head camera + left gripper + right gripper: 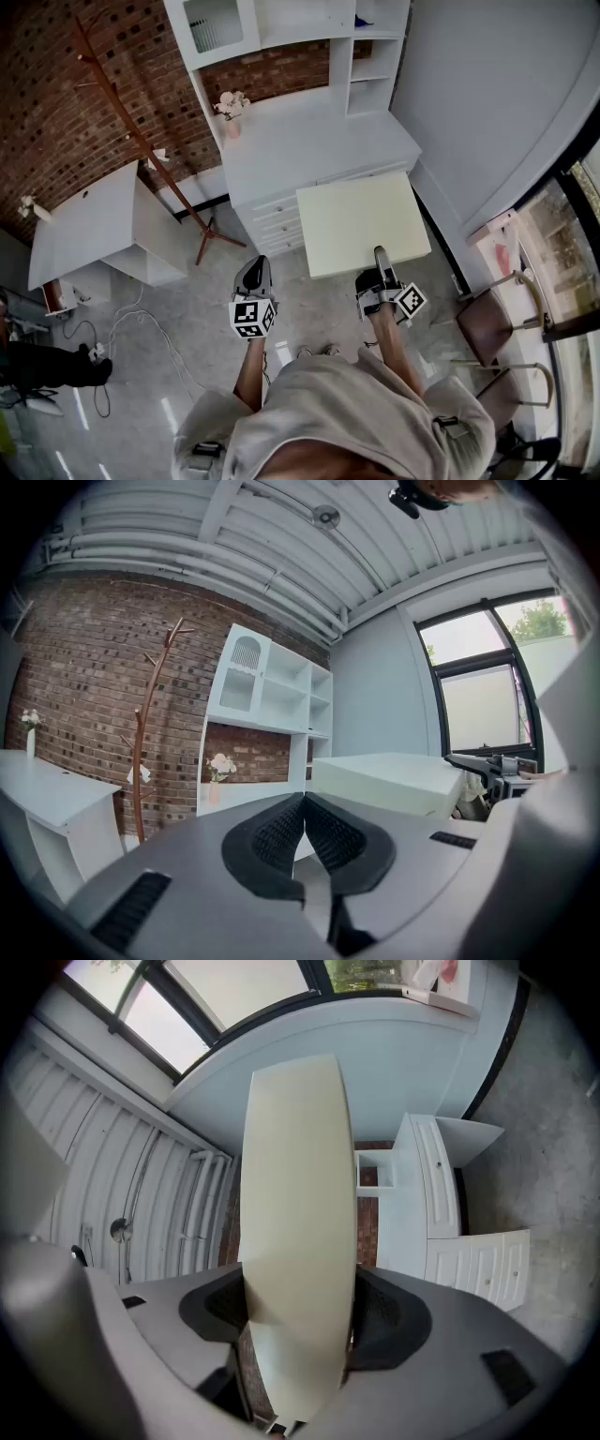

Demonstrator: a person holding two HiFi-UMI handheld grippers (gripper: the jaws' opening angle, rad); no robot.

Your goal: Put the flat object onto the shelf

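**Carrying the flat board point(361, 223) to the shelf point(309, 37)**

We are holding the flat board out in front of us, level over the floor. In the head view it is sitting just off the middle, at about 2 o'clock. The white shelf is waiting at 12 o'clock, above the white desk point(319, 141).

Our right gripper point(380, 255) is pinching the board at its 6 o'clock edge, near the middle of that edge. Its tongs are spread wide and pressing on both faces. Our left gripper point(253, 277) is hanging at the board's 8 o'clock, apart from it. Its tongs are pressed together with nothing in them.

We are guessing the board is thin, stiff and not very heavy. It is big, though, and we are gripping only one edge, so the far end may be pulling down. It looks smooth, so it could slip. We are thinking the left gripper should take the 9 o'clock edge to steady it.
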